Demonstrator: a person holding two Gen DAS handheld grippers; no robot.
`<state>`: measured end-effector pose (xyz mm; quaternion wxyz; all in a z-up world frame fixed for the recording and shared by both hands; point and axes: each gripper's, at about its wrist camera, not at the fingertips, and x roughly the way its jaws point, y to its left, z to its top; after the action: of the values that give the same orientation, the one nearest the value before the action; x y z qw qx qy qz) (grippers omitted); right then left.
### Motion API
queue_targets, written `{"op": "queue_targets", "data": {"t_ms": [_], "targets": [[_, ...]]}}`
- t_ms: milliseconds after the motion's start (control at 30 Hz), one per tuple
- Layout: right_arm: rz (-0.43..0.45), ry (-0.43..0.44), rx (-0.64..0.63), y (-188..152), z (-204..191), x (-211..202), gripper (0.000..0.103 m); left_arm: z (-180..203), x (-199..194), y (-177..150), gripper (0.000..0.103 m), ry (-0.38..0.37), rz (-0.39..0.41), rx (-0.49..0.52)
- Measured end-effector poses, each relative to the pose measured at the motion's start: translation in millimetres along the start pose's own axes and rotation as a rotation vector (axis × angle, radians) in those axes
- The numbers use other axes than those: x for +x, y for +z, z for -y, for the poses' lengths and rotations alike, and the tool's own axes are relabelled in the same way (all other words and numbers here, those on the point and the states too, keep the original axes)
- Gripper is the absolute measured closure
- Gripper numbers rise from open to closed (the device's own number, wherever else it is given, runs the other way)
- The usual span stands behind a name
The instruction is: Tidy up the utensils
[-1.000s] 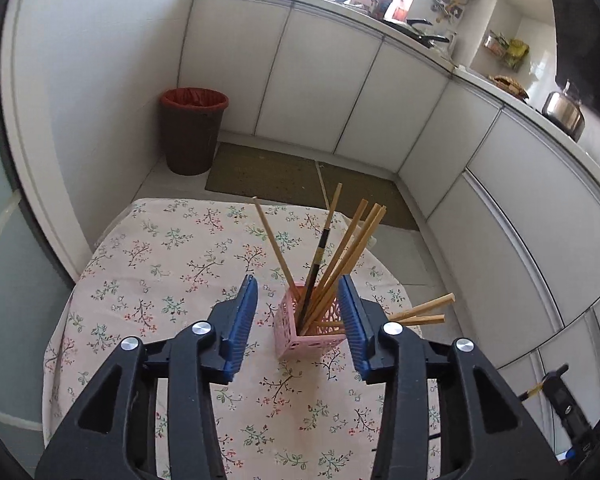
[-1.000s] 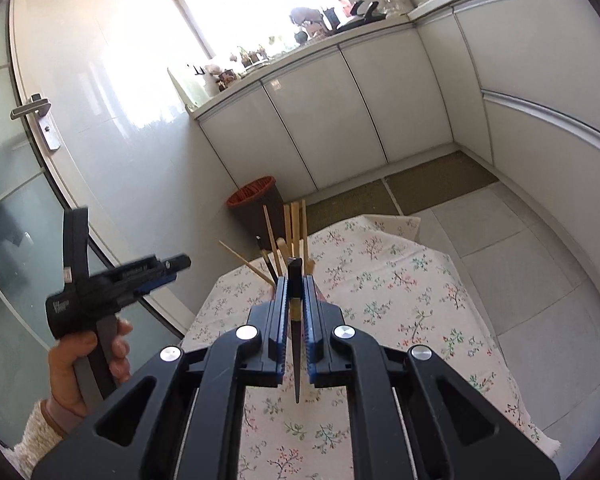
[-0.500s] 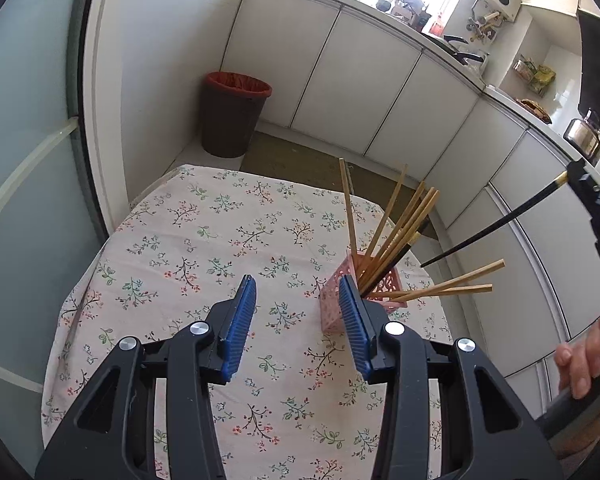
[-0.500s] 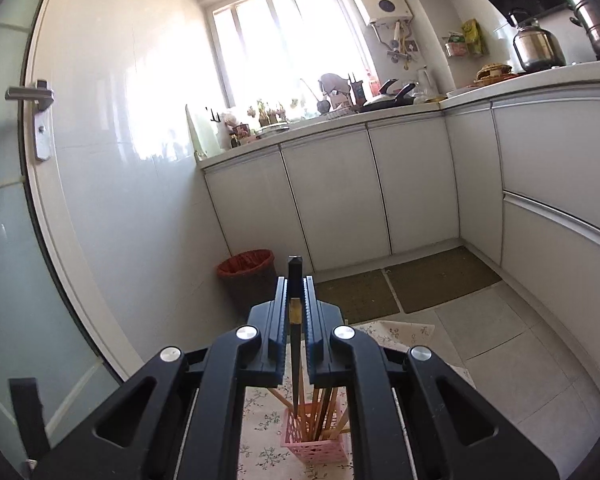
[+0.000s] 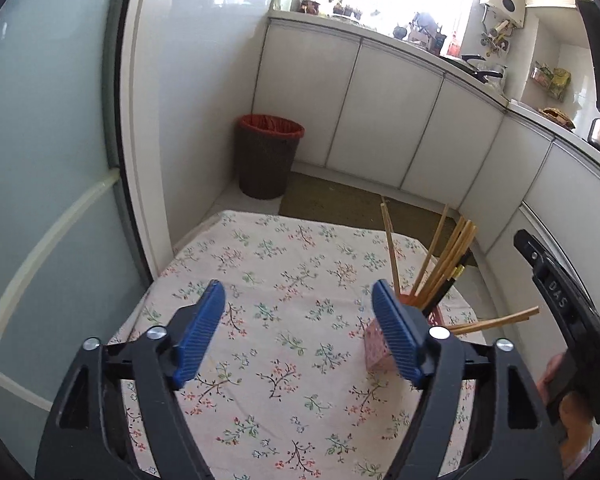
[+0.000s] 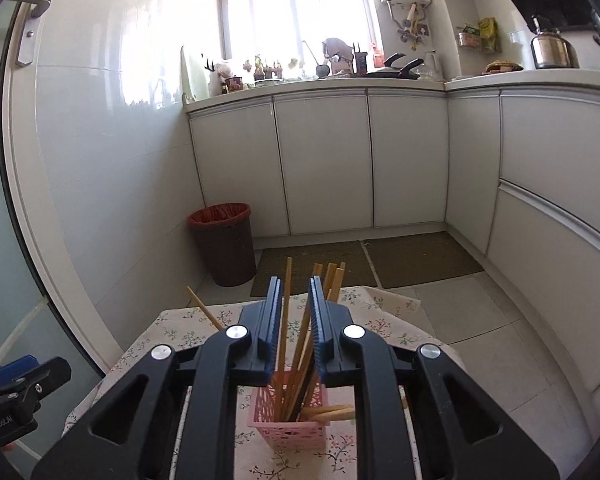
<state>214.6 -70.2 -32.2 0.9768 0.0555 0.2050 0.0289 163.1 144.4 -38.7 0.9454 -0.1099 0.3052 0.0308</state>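
Observation:
A pink lattice holder (image 6: 290, 424) stands on the floral tablecloth (image 5: 284, 280) and holds several wooden chopsticks (image 6: 286, 320) and a black one (image 6: 305, 388). In the left wrist view the holder (image 5: 376, 350) shows just right of my left gripper's right finger. My left gripper (image 5: 298, 304) is open and empty over the cloth. My right gripper (image 6: 296, 300) is open, directly above the holder, with chopsticks standing up between its fingers. The right gripper's body (image 5: 560, 304) shows at the right edge of the left wrist view.
A brown bin with a red liner (image 5: 267, 156) stands on the floor beyond the table's far edge. White cabinets (image 6: 324, 164) run along the back and right. Brown floor mats (image 6: 420, 256) lie before them.
My right gripper has opened and let go of the black chopstick, which now stands in the pink holder. My left gripper has opened wider and drawn left, away from the holder.

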Motion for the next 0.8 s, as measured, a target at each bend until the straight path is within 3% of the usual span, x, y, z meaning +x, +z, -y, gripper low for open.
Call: {"op": "queue_targets", "data": {"t_ms": [67, 267, 367, 467, 533, 800], "targets": [[-0.022, -0.019, -0.008, 4, 1, -12, 0.064, 6, -6, 2, 0.018, 0.032, 0.029, -0.002], [-0.088, -0.082, -0.006, 0, 10, -43, 0.045, 30, -14, 2, 0.008, 0.064, 0.021, 0.01], [-0.122, -0.136, 0.002, -5, 20, -49, 0.023, 38, -13, -1, 0.007, 0.085, 0.013, 0.018], [-0.184, -0.174, -0.001, -10, 24, -47, 0.017, 49, -5, -6, 0.007, 0.108, -0.041, 0.041], [-0.168, -0.203, 0.006, -13, 27, -56, 0.012, 54, -7, -12, 0.007, 0.087, -0.059, 0.049], [-0.102, -0.28, 0.04, -22, 49, -97, 0.007, 66, -43, -26, 0.007, 0.026, -0.014, 0.05]]}}
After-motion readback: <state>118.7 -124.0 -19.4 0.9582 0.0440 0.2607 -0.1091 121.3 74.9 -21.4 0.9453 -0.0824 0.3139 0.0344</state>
